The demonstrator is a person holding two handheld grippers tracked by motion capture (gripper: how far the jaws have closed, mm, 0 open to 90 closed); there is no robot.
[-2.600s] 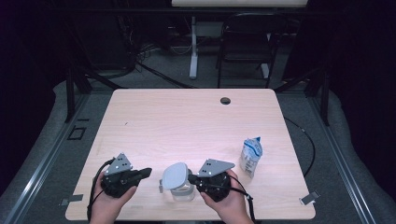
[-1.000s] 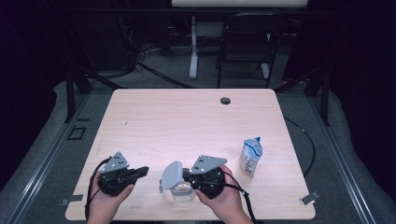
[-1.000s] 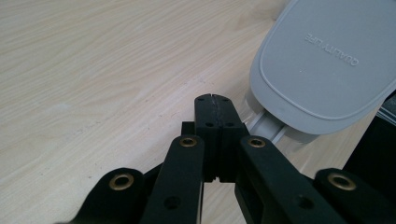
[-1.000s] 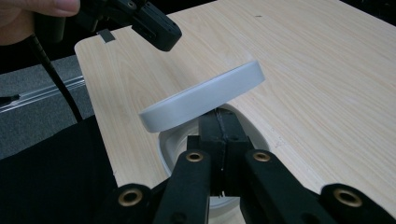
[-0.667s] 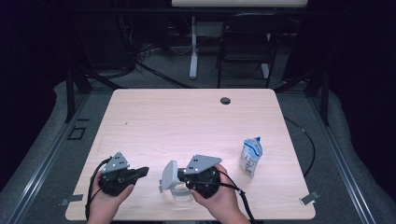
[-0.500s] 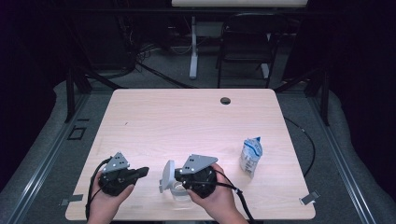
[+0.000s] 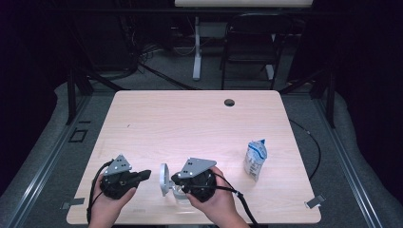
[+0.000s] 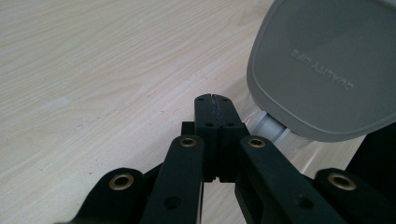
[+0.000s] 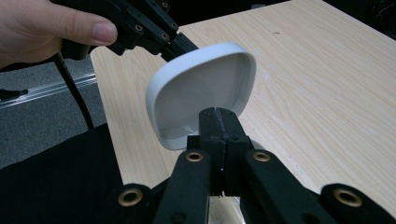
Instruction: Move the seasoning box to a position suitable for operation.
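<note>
Both tongs are clenched: right tongs [image 9: 218,114] pinch the rim of a grey lid [image 9: 203,93], standing it on edge near the counter's [image 7: 190,123] front; left tongs [image 8: 215,103] rest just beside it, gripping nothing.

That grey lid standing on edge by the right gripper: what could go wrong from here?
1. The grey lid stands tilted on edge beside the right gripper, whose jaws look shut with nothing visibly clamped; it could tip flat.
2. It sits near the table front edge, so a nudge might push it off.
3. The left gripper, also shut, points at the lid and could bump it.
</note>
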